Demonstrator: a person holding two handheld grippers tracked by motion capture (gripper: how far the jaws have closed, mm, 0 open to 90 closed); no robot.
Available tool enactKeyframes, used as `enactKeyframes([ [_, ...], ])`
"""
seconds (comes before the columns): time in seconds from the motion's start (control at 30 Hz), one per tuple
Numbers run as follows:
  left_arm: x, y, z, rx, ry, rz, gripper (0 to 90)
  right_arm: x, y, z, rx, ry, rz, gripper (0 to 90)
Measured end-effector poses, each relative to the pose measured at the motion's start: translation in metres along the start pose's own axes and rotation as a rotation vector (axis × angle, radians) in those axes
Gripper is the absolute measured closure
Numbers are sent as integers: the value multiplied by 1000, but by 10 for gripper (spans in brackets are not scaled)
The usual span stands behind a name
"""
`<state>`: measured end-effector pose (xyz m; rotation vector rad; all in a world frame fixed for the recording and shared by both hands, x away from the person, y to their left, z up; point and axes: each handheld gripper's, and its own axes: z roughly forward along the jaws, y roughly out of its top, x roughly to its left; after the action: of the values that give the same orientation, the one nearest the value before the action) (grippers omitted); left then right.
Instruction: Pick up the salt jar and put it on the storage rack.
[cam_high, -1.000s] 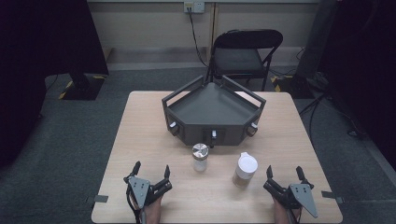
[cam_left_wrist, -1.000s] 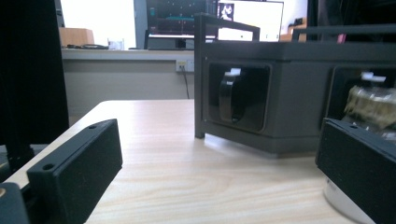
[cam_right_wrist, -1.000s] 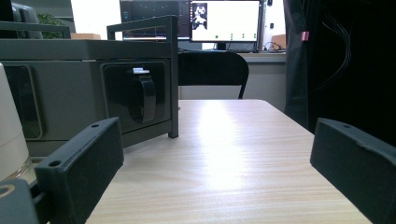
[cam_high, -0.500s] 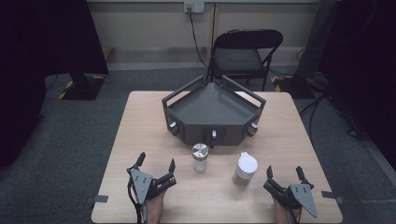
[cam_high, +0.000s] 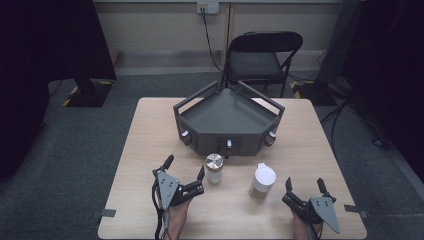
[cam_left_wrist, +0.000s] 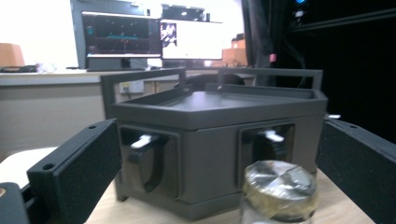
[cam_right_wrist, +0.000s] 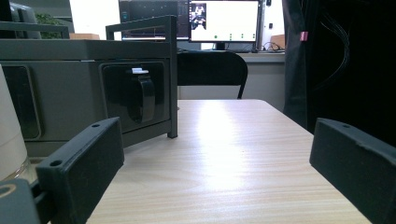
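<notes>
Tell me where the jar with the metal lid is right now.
In the high view, the jar with the metal lid stands on the table just in front of the dark tray, left of the white-lidded jar, beside the open left gripper.

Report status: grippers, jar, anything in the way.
Left gripper open, jaws bracketing the jar, no contact. Right gripper open, beside the white bottle. Jar upright in front of grey box. Path clear.
</notes>
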<state>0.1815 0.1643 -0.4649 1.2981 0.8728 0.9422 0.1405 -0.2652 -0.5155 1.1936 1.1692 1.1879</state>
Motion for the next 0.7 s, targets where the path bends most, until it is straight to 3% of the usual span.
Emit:
enactKeyframes([
  [0.27, -10, -2, 11, 21, -13, -10, 9, 1, 0, 0, 0, -3, 0, 14],
  [0.37, -11, -5, 14, 33, -15, -51, 12, 1, 0, 0, 0, -4, 0, 14],
  [0.47, -16, -6, 17, 54, -14, -28, 11, 1, 0, 0, 0, -3, 0, 14],
  [0.7, -23, -8, 28, 80, -10, -18, 33, 1, 0, 0, 0, -5, 0, 14],
])
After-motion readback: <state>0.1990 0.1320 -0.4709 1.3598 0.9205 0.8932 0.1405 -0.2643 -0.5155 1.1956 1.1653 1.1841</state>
